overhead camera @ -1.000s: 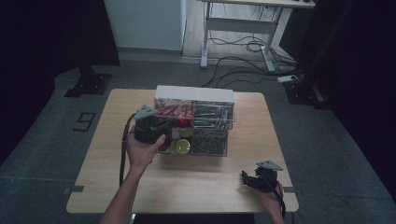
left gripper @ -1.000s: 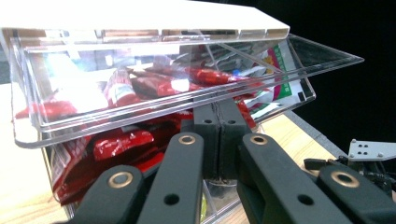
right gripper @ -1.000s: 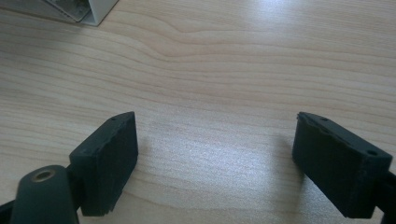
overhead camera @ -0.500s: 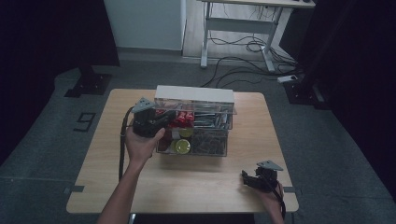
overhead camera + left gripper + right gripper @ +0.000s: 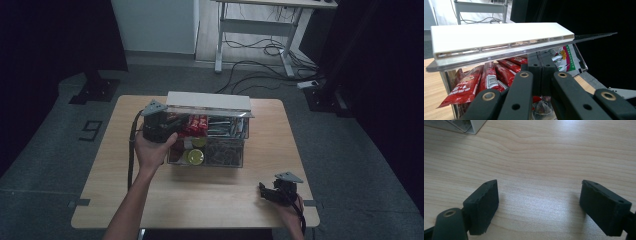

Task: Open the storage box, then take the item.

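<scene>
Counter (image 5: 220,200): pale wood, carrying a clear box at mid-far side.
Clear box (image 5: 235,155): see-through organiser with compartments, standing near the far edge of the counter.
White lid (image 5: 499,37): flat pale slab raised over the box, tilted up on the far side, seen just above the left gripper's fingers.
Red packets (image 5: 486,80): long sachets lying in the box's left rear compartment, under the lid.
Green-print packets (image 5: 566,57): standing in the compartment beside the red ones.
Yellow round things (image 5: 195,156): in the front left compartment.
Left gripper (image 5: 541,72): fingers pressed together, nothing between them, tips at the box just under the lid edge.
Right gripper (image 5: 539,205): resting on the near right counter, well apart from the box; fingers spread wide, bare wood between.
</scene>
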A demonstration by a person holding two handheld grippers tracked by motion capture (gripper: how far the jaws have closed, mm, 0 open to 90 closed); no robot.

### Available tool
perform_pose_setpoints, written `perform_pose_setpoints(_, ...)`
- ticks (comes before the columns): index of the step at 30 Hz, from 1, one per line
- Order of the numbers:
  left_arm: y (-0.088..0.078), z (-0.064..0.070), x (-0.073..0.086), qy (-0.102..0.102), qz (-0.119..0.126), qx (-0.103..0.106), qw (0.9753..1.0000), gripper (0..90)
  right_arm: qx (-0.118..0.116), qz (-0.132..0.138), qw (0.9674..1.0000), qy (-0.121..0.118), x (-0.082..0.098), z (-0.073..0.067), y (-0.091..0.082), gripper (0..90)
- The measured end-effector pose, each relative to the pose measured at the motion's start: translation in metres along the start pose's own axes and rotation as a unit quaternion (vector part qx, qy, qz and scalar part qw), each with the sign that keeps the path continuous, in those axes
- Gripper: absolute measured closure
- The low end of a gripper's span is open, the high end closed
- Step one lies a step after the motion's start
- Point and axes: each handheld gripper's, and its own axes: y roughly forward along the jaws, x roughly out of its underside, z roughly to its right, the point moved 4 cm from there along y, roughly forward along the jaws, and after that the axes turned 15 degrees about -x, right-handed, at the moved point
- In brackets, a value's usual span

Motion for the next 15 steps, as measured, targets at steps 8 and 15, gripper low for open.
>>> perform_pose_setpoints(8,0.001,0.000,0.000,0.000,-0.001,0.001,1.0000,89.2,0.005,0.007,0.9999,0.006,0.000,-0.002,-0.001,22.9)
perform_pose_setpoints(15,0.000,-0.001,0.000,0.002,0.001,0.002,1.0000,89.1,-0.023,0.033,0.9989,0.025,-0.011,-0.008,-0.009,24.1)
